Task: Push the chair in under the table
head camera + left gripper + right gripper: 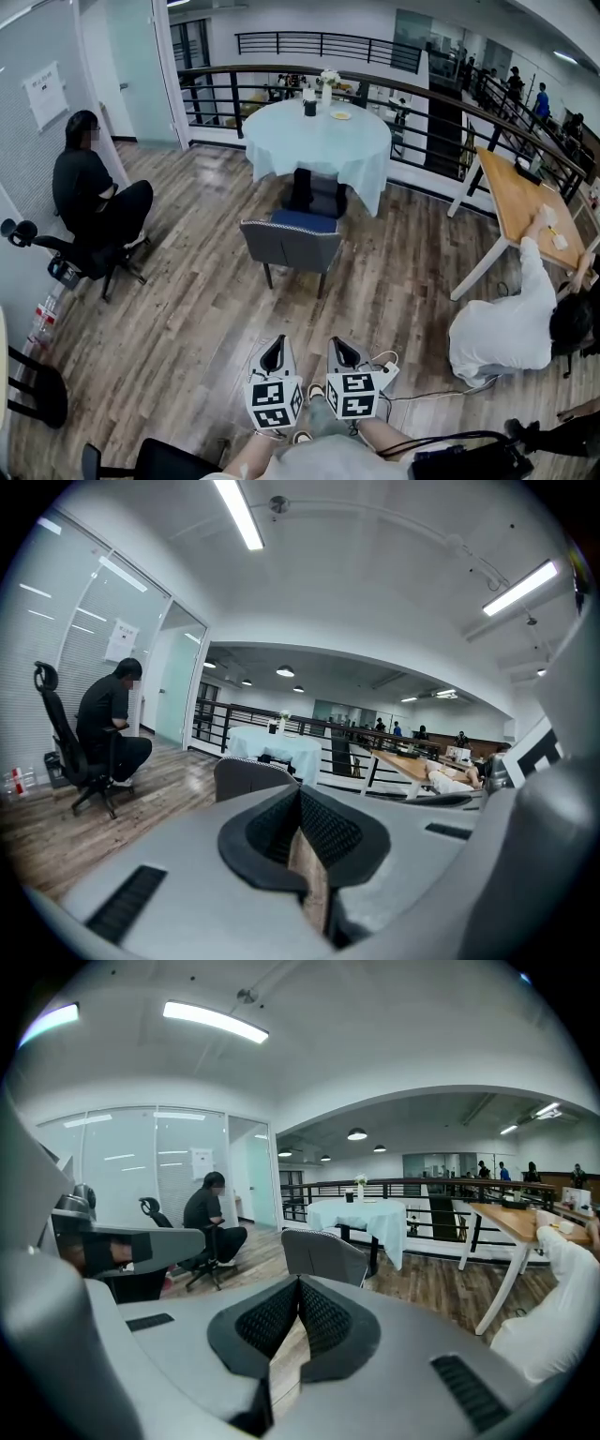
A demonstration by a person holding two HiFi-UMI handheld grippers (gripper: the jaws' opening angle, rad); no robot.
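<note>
— Left tongs (273, 355) and right tongs (344, 352), bottom centre: what state?
— Both pressed together, pinching nothing, side by side.
— And the chair (291, 242)?
— Mid-frame, well apart from them, its back towards us, standing before the round worktop (281, 131) in the upper centre; its seat may touch the cloth (367, 178), hard to tell.

Ahead of you, the chair (291, 242) is grey with a dark blue seat. The round table (319, 150) wears a pale mint cloth. The floor (187, 319) shows brown-grey wood-grain planks. Your left gripper (274, 347) and right gripper (339, 345) are light grey and black, each with a black-and-white pattern of squares. The side table (516, 192) has an orange-tan top and white legs.
</note>
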